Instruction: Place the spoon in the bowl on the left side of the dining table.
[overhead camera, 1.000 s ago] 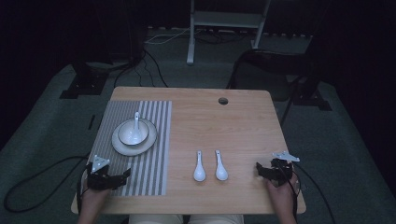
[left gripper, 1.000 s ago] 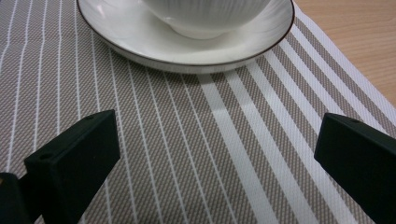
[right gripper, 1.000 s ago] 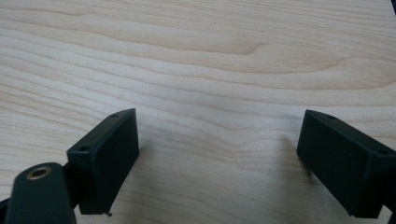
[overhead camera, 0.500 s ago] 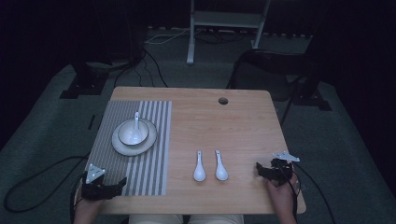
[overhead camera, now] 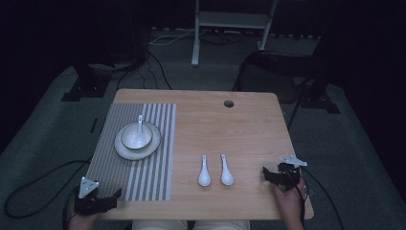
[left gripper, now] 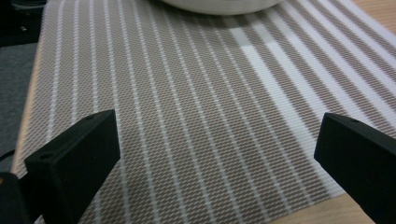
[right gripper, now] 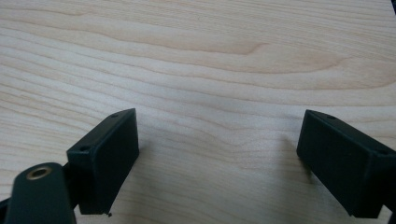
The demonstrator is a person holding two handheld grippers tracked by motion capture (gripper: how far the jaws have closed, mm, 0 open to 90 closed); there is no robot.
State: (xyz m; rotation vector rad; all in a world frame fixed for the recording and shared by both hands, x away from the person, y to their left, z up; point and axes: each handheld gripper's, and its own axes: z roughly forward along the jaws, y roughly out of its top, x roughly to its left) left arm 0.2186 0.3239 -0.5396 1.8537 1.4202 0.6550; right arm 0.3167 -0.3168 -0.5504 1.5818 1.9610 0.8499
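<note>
Spoons [overhead camera: 214, 170] lie between striped placemat [overhead camera: 158, 163] and right gripper [overhead camera: 266, 174].

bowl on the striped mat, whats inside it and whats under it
A white spoon rests inside the bowl. The bowl sits on a white plate, which lies on the striped mat. The plate's centre is covered.

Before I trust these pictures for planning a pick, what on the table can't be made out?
- Bowl, high view: the spoon lying in it hides part of the inside; any contents are too small to tell.
- Plate, left gripper view: cut off by the top edge.
- Two spoons, high view: too small to show markings.
- Left gripper, high view: dim, partly cut by the bottom edge.
</note>
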